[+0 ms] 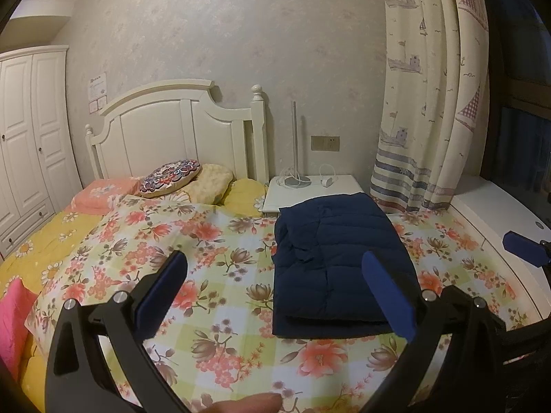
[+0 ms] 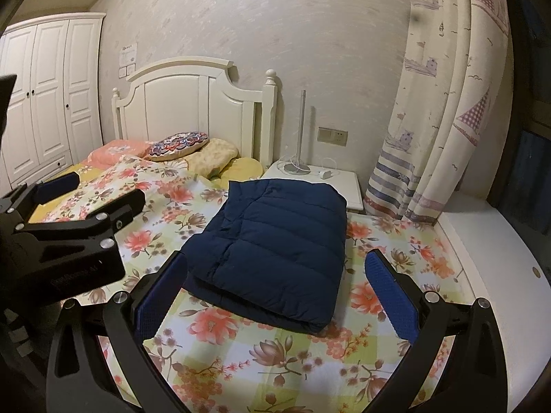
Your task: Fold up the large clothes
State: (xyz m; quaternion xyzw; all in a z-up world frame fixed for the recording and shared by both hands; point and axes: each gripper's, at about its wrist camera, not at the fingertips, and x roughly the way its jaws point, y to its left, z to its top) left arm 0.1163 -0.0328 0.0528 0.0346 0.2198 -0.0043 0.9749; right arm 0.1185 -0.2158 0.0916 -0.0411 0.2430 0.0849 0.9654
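The near right corner of the folded navy quilted puffer jacket [image 1: 330, 261] was hidden behind the left gripper's blue-padded finger [image 1: 389, 296] in the left wrist view. Only one blue pad of the right gripper [image 1: 523, 246] showed there, the rest cut off by the picture's right edge. A fingertip [image 1: 241, 404] was cropped by the bottom edge. The small paper notices taped to the wall [image 2: 128, 59] were too small to read. The pink cushion [image 1: 12, 323] ran off the left edge.

A matt, quilted cloth is seen on the navy jacket [image 2: 275, 241]. The headboard [image 2: 193, 110] is finished in glossy painted wood; the floral bedcover [image 2: 241, 344] is smooth printed cotton.
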